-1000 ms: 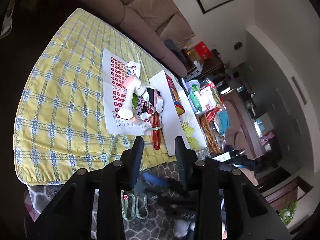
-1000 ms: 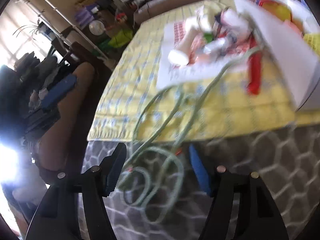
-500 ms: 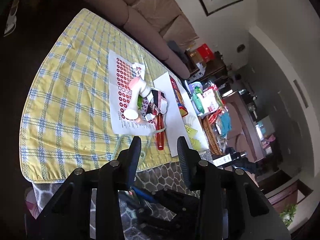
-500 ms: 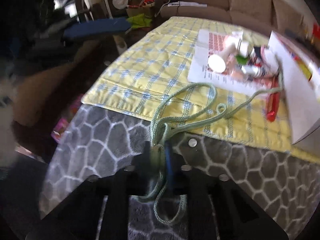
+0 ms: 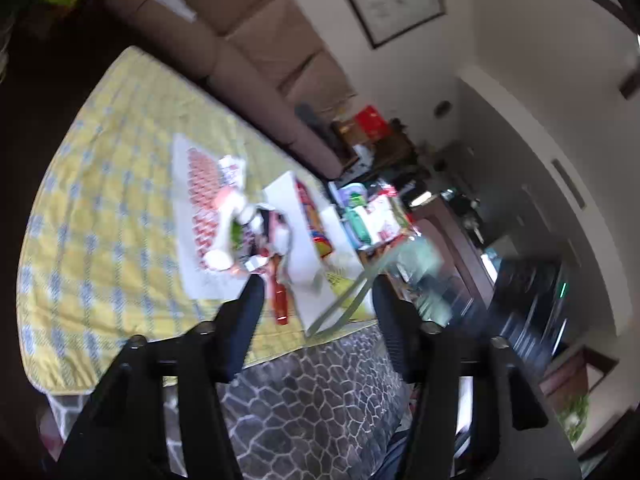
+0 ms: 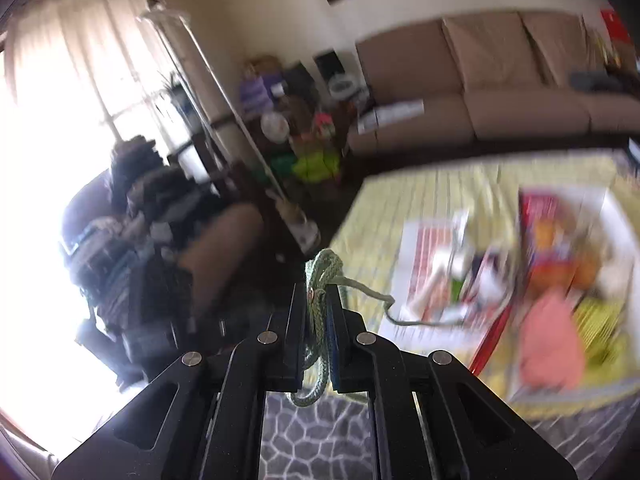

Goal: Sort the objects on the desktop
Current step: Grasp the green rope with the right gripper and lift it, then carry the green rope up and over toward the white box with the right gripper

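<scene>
My right gripper (image 6: 318, 292) is shut on a bunch of green rope (image 6: 324, 266); one strand trails off to the right toward the table. In the left wrist view that green rope (image 5: 352, 300) runs taut and slanting off the table's near edge. My left gripper (image 5: 318, 286) hovers in front of the table with its jaws opening and nothing between its pads. On the yellow checked cloth (image 5: 100, 200) lies a red-dotted sheet (image 5: 196, 184) with a pink-and-white device (image 5: 228, 216) and small items. A red tool (image 5: 280, 304) lies beside them.
A white flat box (image 5: 296, 216) with a colourful packet lies right of the pile. Cluttered goods stand beyond the table's right end. A brown sofa (image 5: 240, 52) runs behind the table, and a grey patterned rug (image 5: 312, 392) covers the floor in front.
My right gripper has shut on the green rope near the rug and risen with it, pulling the strand taut. The left jaws stand wider apart; the left hand has barely moved.
</scene>
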Demonstrator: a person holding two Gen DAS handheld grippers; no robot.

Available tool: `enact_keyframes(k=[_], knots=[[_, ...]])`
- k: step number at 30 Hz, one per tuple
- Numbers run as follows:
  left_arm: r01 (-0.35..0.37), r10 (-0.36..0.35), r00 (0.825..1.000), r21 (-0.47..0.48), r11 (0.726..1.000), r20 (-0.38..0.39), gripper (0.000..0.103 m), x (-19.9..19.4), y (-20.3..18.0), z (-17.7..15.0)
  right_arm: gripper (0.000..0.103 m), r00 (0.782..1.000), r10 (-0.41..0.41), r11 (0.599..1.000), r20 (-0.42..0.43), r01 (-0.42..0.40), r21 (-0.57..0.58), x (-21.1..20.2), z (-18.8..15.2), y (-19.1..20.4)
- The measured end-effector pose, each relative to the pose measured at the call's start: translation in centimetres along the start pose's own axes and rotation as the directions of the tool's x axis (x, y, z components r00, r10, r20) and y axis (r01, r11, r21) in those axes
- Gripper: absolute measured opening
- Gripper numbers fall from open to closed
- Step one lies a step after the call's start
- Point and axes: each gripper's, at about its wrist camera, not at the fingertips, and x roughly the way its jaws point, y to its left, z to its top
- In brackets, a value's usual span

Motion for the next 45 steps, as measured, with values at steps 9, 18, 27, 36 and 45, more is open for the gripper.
enact_keyframes(k=[9, 18, 27, 36, 45], knots=[[-0.073, 0.087, 0.996, 0.311, 0.947, -0.031, 0.072, 4.2, -6.3, -1.5, 0.008, 0.991, 0.026, 0.999, 0.131, -0.022, -0.037, -7.9, 7.7, 1.4], [-0.276, 0.343, 0.938, 0.514, 0.812, -0.038, 0.078, 13.7, -11.1, -1.6, 0.008, 0.973, 0.129, 0.989, 0.19, -0.112, -0.099, -14.1, 12.2, 5.0], [-0.252, 0.342, 0.933, 0.475, 0.843, -0.111, 0.001, 16.0, -11.7, 1.3, 0.008, 0.955, 0.117, 0.991, 0.271, -0.095, -0.093, -20.2, 12.6, 4.0], [-0.07, 0.163, 0.973, 0.462, 0.884, -0.165, 0.001, 13.5, -22.7, 5.7, 0.008, 0.948, -0.006, 1.0, 0.318, 0.007, -0.003, -21.8, 11.1, -2.8], [0.071, 0.025, 0.955, 0.308, 0.949, -0.296, 0.001, 21.3, -28.8, 8.4, 0.008, 0.944, -0.107, 0.989, 0.313, 0.069, 0.132, -21.1, 9.5, -10.8]])
